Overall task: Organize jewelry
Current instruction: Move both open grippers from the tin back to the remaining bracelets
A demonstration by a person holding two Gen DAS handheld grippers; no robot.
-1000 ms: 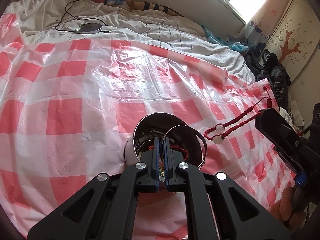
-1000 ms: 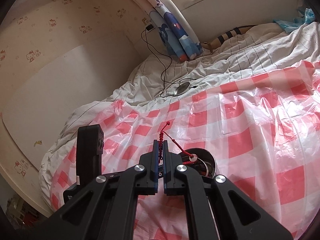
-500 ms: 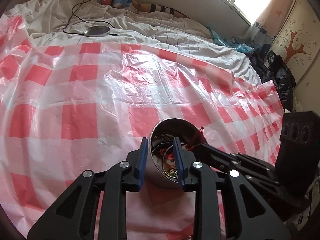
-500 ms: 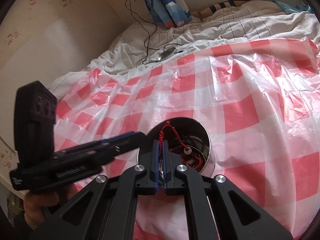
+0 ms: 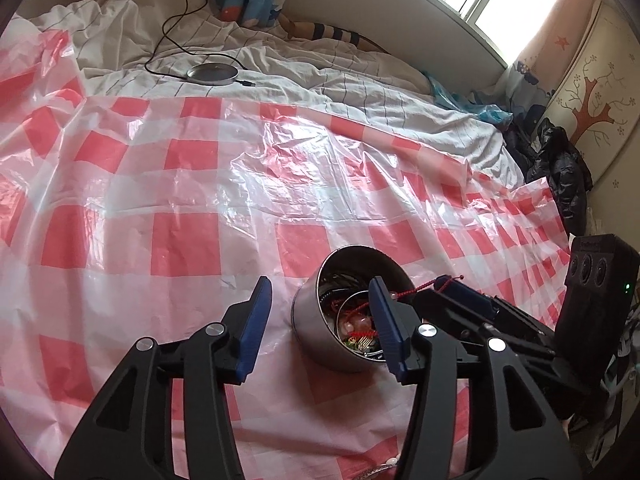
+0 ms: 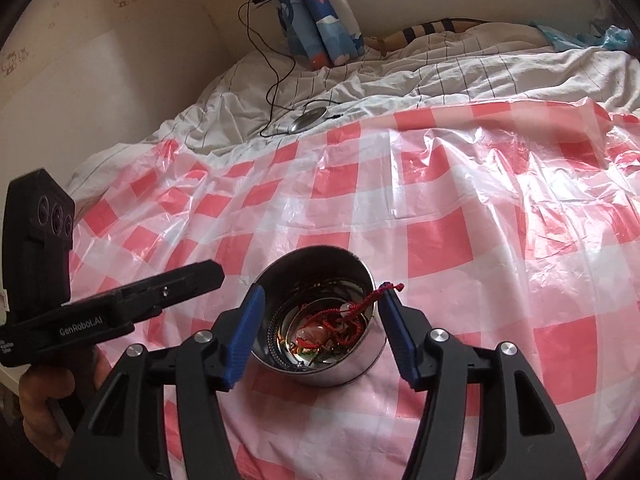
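Observation:
A round metal tin [image 5: 316, 322] [image 6: 362, 368] stands on the red-checked plastic sheet [image 5: 192, 216] and holds several pieces of jewelry. A red beaded cord bracelet [image 6: 360, 308] lies in the tin, its tail draped over the right rim by my right gripper's right finger; it also shows in the left wrist view [image 5: 420, 288]. My right gripper [image 6: 320, 328] is open, its blue pads on either side of the tin. My left gripper [image 5: 320, 332] is open and empty, close to the tin's left side.
The sheet covers a bed with white striped bedding [image 5: 360, 92]. A round charger puck with a black cable [image 5: 212, 73] lies at the back. Dark clothes [image 5: 564, 172] are piled at the bed's right edge. A small piece of jewelry [image 5: 384, 465] lies at the bottom edge.
Both grippers have opened. The right gripper let go of the red cord bracelet, which now lies in the tin. The left gripper drew back from the tin.

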